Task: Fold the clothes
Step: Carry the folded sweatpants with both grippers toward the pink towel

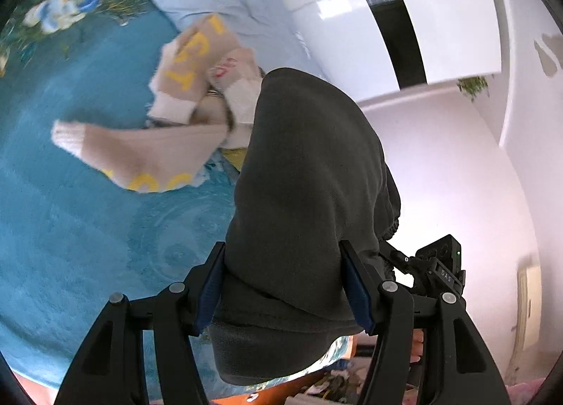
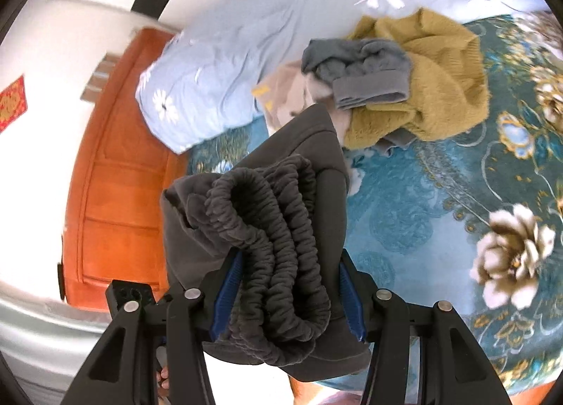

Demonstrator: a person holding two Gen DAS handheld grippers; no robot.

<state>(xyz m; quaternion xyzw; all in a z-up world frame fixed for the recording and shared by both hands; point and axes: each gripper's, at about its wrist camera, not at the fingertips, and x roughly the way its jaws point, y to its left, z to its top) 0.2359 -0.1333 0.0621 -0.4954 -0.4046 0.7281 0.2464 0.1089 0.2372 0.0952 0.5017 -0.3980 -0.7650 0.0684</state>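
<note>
Both claws were clamped on dark grey pants [image 1: 309, 194], lifted above teal bedspread [image 1: 88, 211]: left gripper [image 1: 281, 285] pinched bunched fabric, right gripper [image 2: 286, 294] pinched elastic waistband [image 2: 278, 229].

Dark grey sweatpants [image 1: 309, 194] held up off the bed, fabric bunched and folded over itself. Ruched elastic waistband [image 2: 278, 239] gathered in several loops in the right wrist view, hem end in the left wrist view. Rest of the clothes lie unfolded in a heap on the teal floral bedspread [image 2: 440, 194]: beige knit sweater with yellow letters [image 1: 169, 123], sleeves sprawled; mustard fuzzy sweater [image 2: 440, 88], crumpled; lighter grey garment [image 2: 362, 67] wadded on top of the mustard one, touching the beige.
</note>
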